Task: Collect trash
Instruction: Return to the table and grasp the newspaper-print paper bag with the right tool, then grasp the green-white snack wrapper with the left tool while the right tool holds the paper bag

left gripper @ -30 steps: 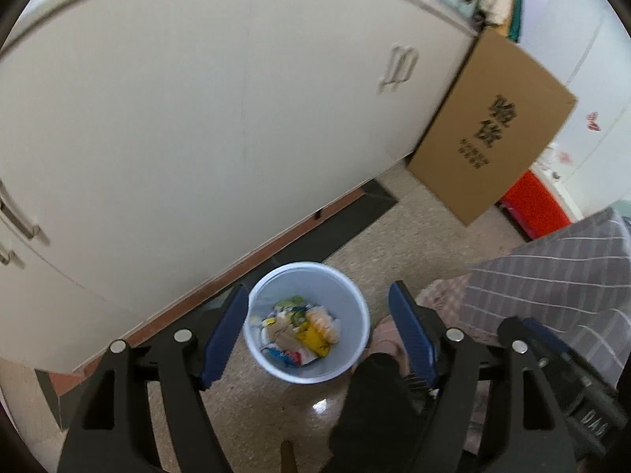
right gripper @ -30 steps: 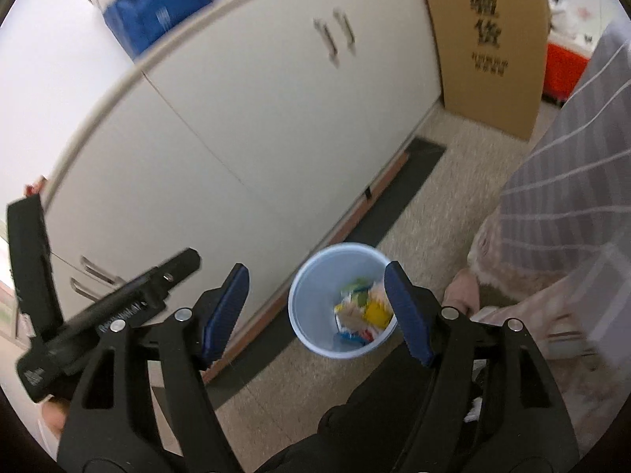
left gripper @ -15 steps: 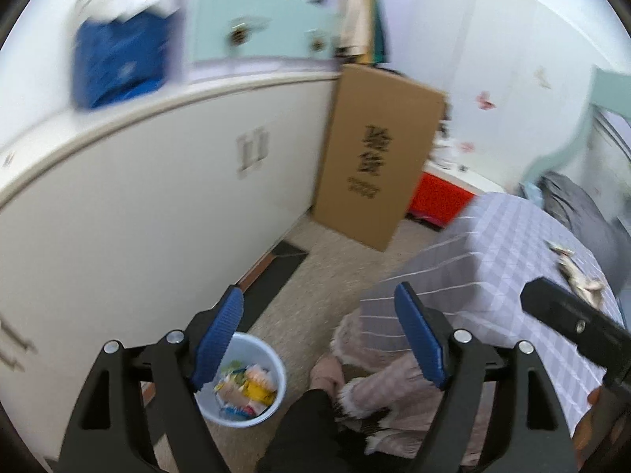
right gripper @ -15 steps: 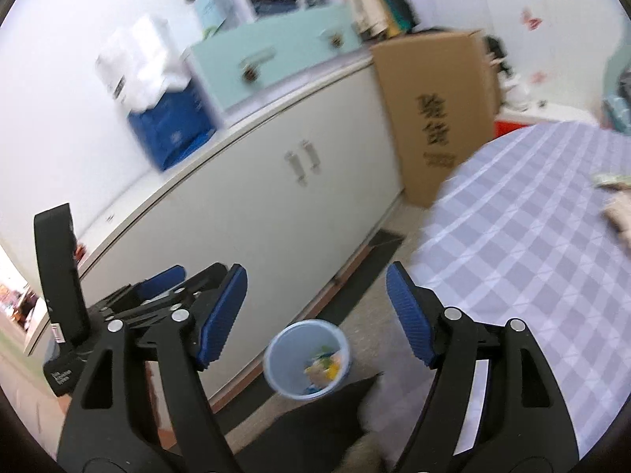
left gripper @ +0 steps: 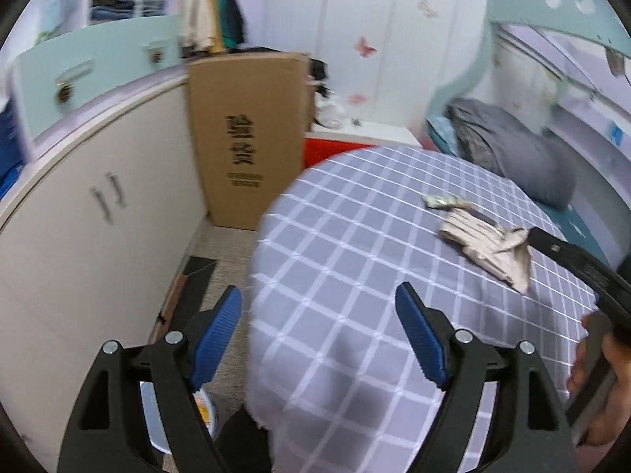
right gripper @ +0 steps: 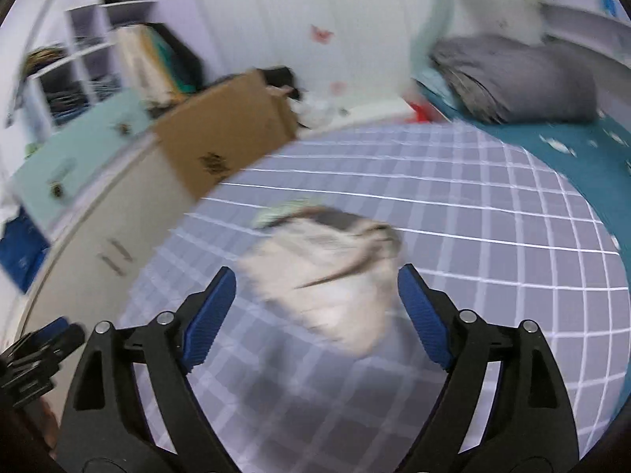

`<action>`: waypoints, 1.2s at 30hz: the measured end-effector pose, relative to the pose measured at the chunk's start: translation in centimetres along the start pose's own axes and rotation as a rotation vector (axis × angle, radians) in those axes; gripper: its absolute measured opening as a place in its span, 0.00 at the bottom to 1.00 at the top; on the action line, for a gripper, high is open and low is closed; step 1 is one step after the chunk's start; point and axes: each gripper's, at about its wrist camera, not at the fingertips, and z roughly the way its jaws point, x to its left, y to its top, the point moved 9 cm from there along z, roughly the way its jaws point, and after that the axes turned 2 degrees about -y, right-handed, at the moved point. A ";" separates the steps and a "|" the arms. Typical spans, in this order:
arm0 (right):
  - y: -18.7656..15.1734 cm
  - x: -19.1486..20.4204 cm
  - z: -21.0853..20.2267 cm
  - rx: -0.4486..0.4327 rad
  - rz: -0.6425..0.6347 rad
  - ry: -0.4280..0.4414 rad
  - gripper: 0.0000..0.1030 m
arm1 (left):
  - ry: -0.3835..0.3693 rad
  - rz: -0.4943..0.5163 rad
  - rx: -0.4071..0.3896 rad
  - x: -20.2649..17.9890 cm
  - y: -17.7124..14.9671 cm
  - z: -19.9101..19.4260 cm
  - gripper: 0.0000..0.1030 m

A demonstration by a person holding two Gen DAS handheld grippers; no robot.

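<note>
Two pieces of trash lie on the checked cloth: one crumpled beige wrapper (left gripper: 489,246) and, at its eleven o'clock, one small greenish scrap (left gripper: 441,200). One tall cardboard box (left gripper: 246,134) leans at the cabinet's end. One bin (left gripper: 205,408) shows at seven o'clock, mostly hidden. One grey folded quilt (left gripper: 508,153) sits on the bed. Two handles (left gripper: 106,199) on the cabinet doors. Three butterfly stickers (left gripper: 364,47) on the wall.

Bedroom: white cabinets (left gripper: 79,236), upright cardboard box (left gripper: 248,134), grey checked bedcover (left gripper: 355,260), speckled floor (left gripper: 224,244), butterfly-stickered white wall (left gripper: 366,45).
</note>
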 end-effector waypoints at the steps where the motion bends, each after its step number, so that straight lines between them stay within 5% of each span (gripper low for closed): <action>1: 0.1 -0.9 0.8 0.017 0.026 -0.002 0.81 | -0.004 0.008 0.007 -0.4 0.2 0.5 0.76; 8: -0.1 -2.1 3.6 0.086 0.045 0.021 0.80 | -0.032 0.063 0.043 -4.1 1.8 3.6 0.76; 10: 0.2 -2.1 3.6 0.096 0.030 0.043 0.35 | -0.041 0.076 0.049 -5.0 2.3 4.3 0.76; 13: 0.9 -2.9 3.7 0.086 0.033 0.049 0.25 | -0.062 0.080 0.060 -6.1 3.0 5.4 0.76; 24: 5.9 -8.2 2.3 -0.096 0.099 -0.083 0.23 | -0.083 0.174 0.072 -10.6 4.9 10.1 0.76; 31: 6.2 -9.4 2.6 -0.105 0.133 -0.038 0.23 | -0.094 0.364 0.072 -14.8 6.7 14.4 0.77; 36: 6.2 -9.4 2.8 -0.094 0.140 -0.016 0.23 | -0.104 0.408 0.107 -16.3 6.9 17.3 0.83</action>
